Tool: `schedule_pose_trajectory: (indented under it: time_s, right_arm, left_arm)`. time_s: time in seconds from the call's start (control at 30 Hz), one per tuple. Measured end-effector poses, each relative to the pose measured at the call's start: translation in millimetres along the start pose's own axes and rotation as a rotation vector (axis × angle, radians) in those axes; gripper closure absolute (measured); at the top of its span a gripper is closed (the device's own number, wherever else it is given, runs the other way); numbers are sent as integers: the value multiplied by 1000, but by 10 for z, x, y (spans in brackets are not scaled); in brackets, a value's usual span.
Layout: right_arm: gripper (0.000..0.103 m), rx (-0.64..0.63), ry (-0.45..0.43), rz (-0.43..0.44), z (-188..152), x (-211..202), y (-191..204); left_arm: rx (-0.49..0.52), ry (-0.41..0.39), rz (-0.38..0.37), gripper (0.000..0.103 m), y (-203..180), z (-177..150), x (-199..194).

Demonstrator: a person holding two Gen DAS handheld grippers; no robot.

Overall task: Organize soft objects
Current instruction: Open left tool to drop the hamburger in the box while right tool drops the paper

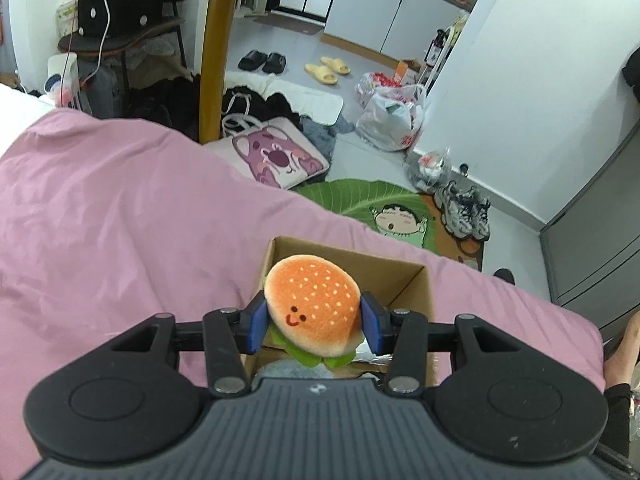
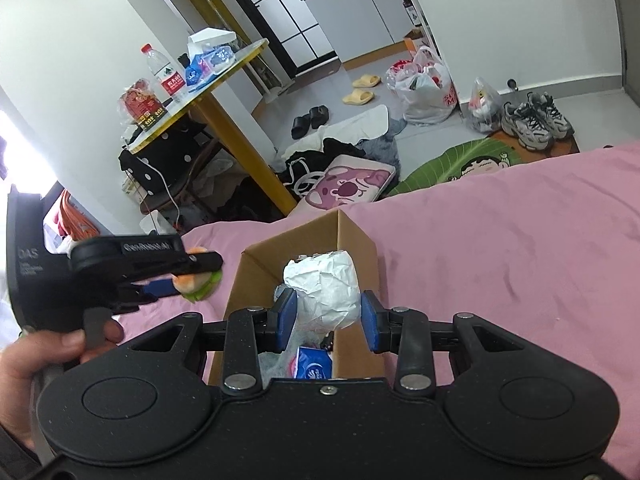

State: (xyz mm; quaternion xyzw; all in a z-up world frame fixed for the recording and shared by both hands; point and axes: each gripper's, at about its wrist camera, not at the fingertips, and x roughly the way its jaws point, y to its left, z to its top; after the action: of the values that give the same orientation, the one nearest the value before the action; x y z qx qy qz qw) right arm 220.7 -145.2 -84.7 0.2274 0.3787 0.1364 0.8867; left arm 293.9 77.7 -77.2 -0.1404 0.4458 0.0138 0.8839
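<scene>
From my left wrist view, my left gripper (image 1: 314,322) pinches a plush hamburger toy (image 1: 313,311) between its blue pads, held in the air over the near edge of the open cardboard box (image 1: 416,284), which sits on the pink bedspread (image 1: 120,220) close to the bed's foot edge. From my right wrist view, my right gripper (image 2: 329,322) hangs over the same box (image 2: 352,236), its jaws spread on either side of a crumpled white paper bundle (image 2: 324,288) that lies inside beside a blue tissue pack (image 2: 314,368); I cannot tell if the pads touch the bundle. The burger (image 2: 198,280) there hangs left of the box. I judge the step as dropping the burger in: next I must bring it over the opening, then spread the left jaws.
</scene>
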Motion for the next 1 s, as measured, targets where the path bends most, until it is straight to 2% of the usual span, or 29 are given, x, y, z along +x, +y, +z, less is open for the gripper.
schedule_pose_trajectory:
  time_s: [0.23,0.37,0.6,0.87,0.97,1.0]
  right_arm:
    - [68,4,36,0,-1,232,73]
    - [68,3,52,-5,-1,323,112]
    - [68,0,65,-7,12,414,169]
    - [68,18,82,24,28,547,222]
    - [62,33,64,45,51,611,227]
    - [49,41,67,55,61,635,220]
  left_arm:
    - [-10,55,10,57,110,-12,303]
    - [0,64,6,52,136,-1,372]
    - [14,45,1,41,145,7,349]
    - [-9,47,4,41,228,-32,246]
    - [-14,54,12,40,259,-54,184]
    - [-14,53,15,40,266,-64,152]
